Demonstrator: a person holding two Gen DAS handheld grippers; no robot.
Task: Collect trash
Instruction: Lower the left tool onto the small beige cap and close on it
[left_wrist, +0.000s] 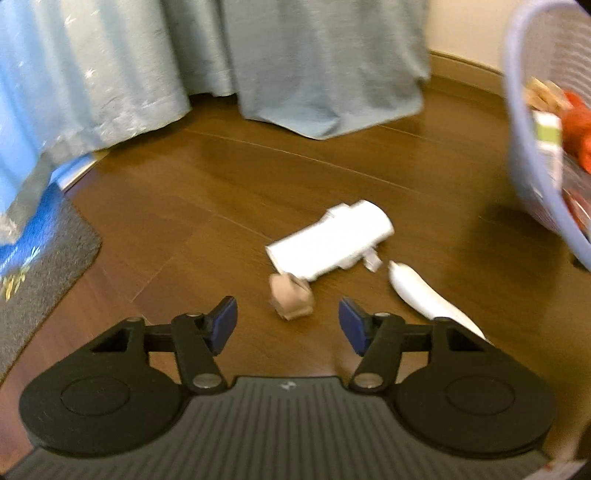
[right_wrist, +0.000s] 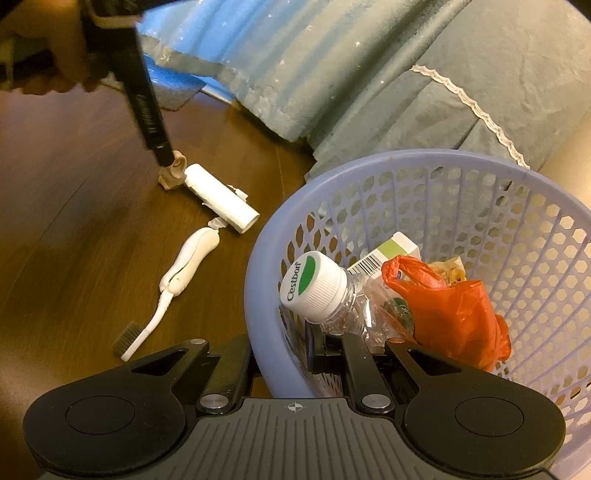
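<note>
Above the wood floor (left_wrist: 221, 192), the left gripper (left_wrist: 288, 321) hung with jaws spread, empty, a crumpled tan scrap (left_wrist: 291, 301) lying between its blue pads (left_wrist: 225, 325); just beyond lay a white paper roll (left_wrist: 332, 240) and a white toothbrush (right_wrist: 177, 280); the right gripper (right_wrist: 282, 360) pinched the rim of the lavender basket (right_wrist: 266, 236), which held a capped bottle (right_wrist: 314, 284), an orange bag (right_wrist: 454, 314) and a carton (right_wrist: 391, 251).

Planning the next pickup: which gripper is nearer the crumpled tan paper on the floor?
Left. The left gripper hangs open right over the tan paper; the right gripper clamps the basket rim, farther off.
</note>
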